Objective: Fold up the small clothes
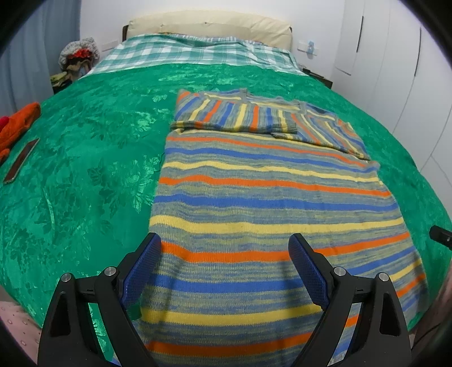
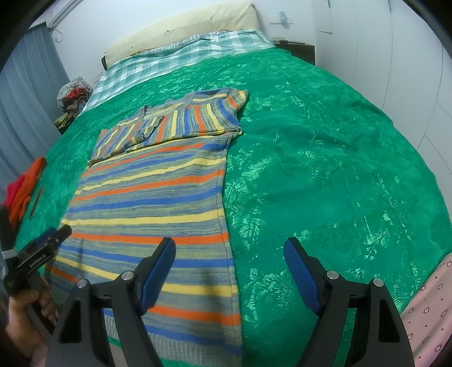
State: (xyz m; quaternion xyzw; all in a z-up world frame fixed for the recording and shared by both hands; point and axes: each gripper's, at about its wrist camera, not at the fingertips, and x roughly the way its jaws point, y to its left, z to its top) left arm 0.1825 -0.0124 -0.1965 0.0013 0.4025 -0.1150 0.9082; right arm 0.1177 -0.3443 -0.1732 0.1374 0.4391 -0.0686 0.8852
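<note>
A striped knit sweater (image 1: 254, 197), in blue, yellow, orange and grey bands, lies flat on the green bedspread (image 1: 84, 169), with both sleeves folded across its chest at the far end. My left gripper (image 1: 226, 245) is open and empty above the sweater's near left hem. In the right wrist view the sweater (image 2: 158, 197) lies left of centre. My right gripper (image 2: 230, 248) is open and empty over the sweater's near right edge. The left gripper (image 2: 53, 237) also shows at the left edge of the right wrist view, held by a hand.
An orange and red garment (image 1: 17, 124) and a dark phone (image 1: 21, 161) lie at the bed's left side. Plaid bedding (image 1: 192, 53) and a cream pillow (image 1: 209, 25) are at the head. White wardrobes (image 1: 395, 70) stand on the right. A pink sheet (image 2: 429, 305) shows at the near corner.
</note>
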